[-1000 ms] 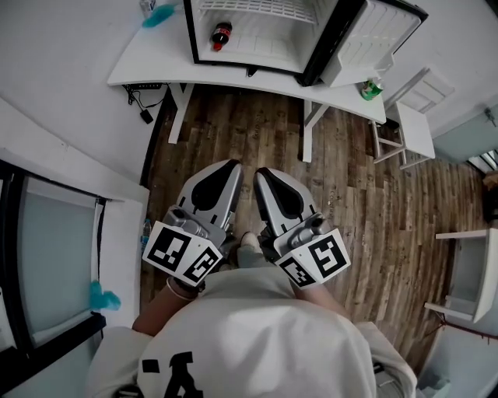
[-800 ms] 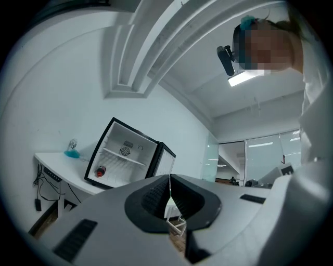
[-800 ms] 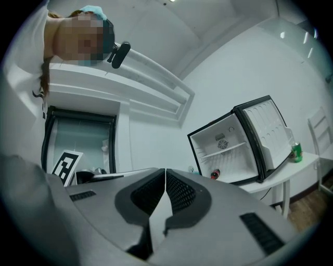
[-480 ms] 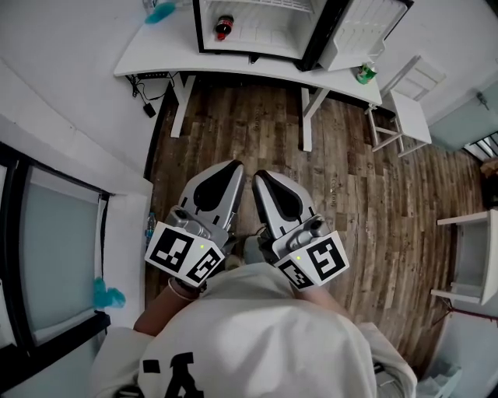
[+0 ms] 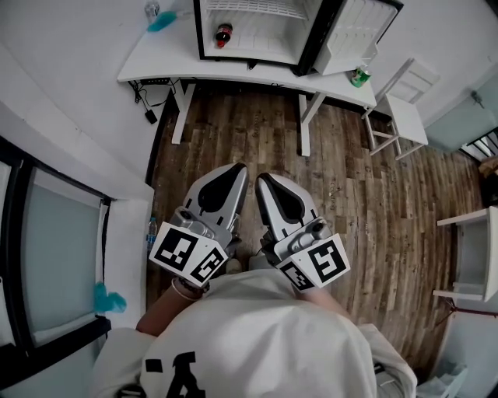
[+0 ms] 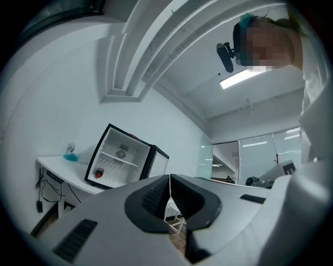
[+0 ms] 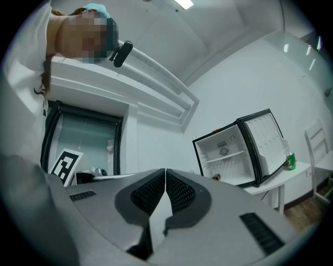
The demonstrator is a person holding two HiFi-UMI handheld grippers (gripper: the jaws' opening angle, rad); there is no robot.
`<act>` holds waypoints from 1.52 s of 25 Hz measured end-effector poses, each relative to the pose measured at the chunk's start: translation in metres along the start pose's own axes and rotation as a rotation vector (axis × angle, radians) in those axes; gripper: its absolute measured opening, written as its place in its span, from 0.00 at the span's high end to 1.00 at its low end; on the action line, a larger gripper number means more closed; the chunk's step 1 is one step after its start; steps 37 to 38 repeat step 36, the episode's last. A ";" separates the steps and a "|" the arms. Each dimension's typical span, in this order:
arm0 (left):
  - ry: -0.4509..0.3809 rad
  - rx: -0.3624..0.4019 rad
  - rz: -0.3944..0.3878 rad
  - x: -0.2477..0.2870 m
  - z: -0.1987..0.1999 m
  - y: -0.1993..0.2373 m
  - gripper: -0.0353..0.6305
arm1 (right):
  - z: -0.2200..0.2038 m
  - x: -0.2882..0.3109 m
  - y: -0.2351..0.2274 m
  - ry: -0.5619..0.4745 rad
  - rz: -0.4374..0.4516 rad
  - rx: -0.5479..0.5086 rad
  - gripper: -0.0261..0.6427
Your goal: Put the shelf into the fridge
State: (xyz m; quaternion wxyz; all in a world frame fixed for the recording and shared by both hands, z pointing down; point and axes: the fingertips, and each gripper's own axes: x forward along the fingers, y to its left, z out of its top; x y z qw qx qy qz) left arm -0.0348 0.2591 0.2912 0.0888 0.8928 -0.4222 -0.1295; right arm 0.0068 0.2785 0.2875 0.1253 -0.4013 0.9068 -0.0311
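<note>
— Where is the shelf?
— The white wire shelf [image 5: 257, 8] sits across the inside of the open fridge [image 5: 249, 61], above a dark bottle [image 5: 223, 33] with a red label. The door [image 5: 354, 31] is swung wide to the right.
— And the grippers?
— The left gripper [image 5: 237, 169] and right gripper [image 5: 264, 179] are both closed and empty. They are side by side over the wooden floor [image 5: 249, 132], well apart from the white desk [image 5: 156, 58] that carries the fridge.

Fridge [image 5: 264, 39] black-framed, white inside; table [image 5: 152, 66] white; floor [image 5: 350, 186] brown planks; can [image 5: 359, 76] green; bottle [image 5: 223, 34] dark, red label.
</note>
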 end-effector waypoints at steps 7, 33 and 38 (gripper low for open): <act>-0.004 -0.002 -0.001 -0.008 0.000 -0.005 0.93 | -0.001 -0.010 0.005 -0.001 -0.008 -0.007 0.92; -0.015 -0.008 -0.008 -0.019 0.005 -0.006 0.93 | -0.002 -0.009 0.016 0.005 -0.010 -0.014 0.92; -0.017 -0.008 -0.004 -0.019 0.006 -0.004 0.93 | -0.001 -0.008 0.017 0.005 -0.008 -0.017 0.92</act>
